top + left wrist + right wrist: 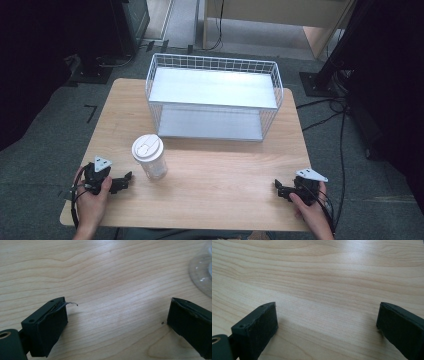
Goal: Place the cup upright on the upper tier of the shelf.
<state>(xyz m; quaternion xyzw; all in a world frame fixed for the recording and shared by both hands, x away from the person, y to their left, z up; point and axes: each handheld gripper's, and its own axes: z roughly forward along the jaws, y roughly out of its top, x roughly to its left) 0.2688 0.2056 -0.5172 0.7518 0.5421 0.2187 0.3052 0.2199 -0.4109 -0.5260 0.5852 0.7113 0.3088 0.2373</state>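
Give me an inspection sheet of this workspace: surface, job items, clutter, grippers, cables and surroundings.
Surface: light wooden table, bare wood between the items.
Job's things: clear plastic cup with a white lid, upright, near the left gripper; white wire basket with a grey shelf, at the table's far side.
Clutter: nothing seen.
Grippers: left gripper open on the table, jaws apart with nothing between them, the cup's base close ahead; right gripper open near the table's right front corner, nothing between its jaws.
Cables: black cables on the floor at right; a cable trails from each gripper.
Surroundings: grey carpet floor, dark stands, pale furniture behind.
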